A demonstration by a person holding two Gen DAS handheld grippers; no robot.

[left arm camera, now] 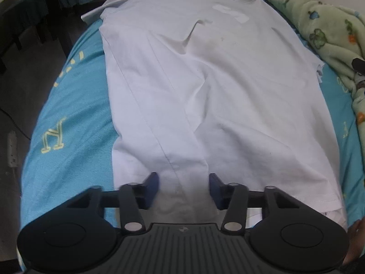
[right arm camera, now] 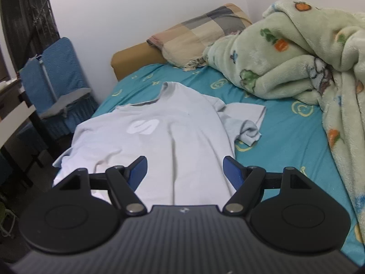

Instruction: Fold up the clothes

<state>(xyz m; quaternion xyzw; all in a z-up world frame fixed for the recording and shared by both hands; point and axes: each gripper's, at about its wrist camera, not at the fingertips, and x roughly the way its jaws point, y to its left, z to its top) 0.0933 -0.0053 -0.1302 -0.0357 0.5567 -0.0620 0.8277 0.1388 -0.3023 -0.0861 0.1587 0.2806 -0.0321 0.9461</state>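
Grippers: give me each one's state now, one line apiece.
Left gripper: jaws apart over the white T-shirt, holding nothing.
Right gripper: open above the shirt, holding nothing.

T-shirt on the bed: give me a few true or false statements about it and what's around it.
1. The T-shirt lies on a teal bed sheet. True.
2. The T-shirt is black. False: it is white.
3. A green fleece blanket is heaped beside the shirt. True.
4. The right tongs grip the collar. False: they are open and hold nothing.
5. The shirt is folded into a small square. False: it lies spread out, one sleeve crumpled.
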